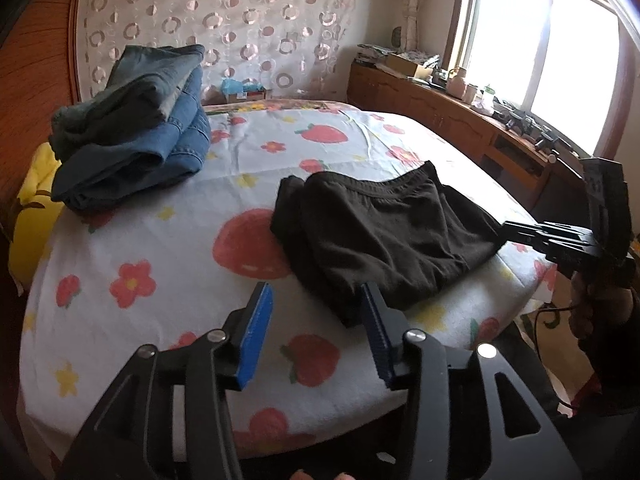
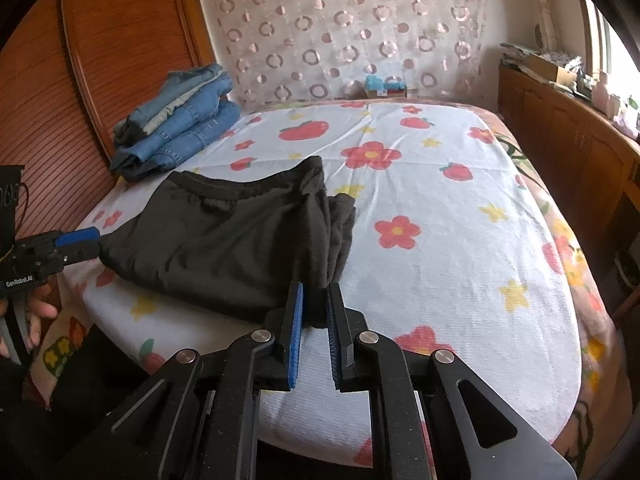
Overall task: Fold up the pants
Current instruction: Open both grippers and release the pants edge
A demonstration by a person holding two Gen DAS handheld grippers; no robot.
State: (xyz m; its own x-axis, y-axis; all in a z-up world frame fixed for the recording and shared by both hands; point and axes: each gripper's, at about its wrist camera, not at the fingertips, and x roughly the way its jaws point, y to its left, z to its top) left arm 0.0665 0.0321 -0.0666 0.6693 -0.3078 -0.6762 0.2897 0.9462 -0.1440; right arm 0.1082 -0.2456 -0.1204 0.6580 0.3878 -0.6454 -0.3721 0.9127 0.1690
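Note:
Black pants (image 1: pixel 380 228) lie folded on the strawberry-print bed sheet (image 1: pixel 160 240). My left gripper (image 1: pixel 316 296) is open low over the sheet, and nothing is pressed between its blue pads (image 1: pixel 256 336). The pants' near corner lies beside the right-hand pad. My right gripper (image 2: pixel 316 286) is shut on a bunched edge of the pants (image 2: pixel 224 236), lifting that fabric a little. In the left wrist view the right gripper (image 1: pixel 506 226) pinches the pants' right corner. In the right wrist view the left gripper (image 2: pixel 90 244) sits at their left corner.
A stack of folded blue jeans (image 1: pixel 132 128) (image 2: pixel 180 124) lies at the back left by the wooden headboard (image 2: pixel 120 40). A cluttered wooden cabinet (image 2: pixel 560 128) runs under the window on the right. A yellow pillow (image 1: pixel 28 216) sits at the bed's left edge.

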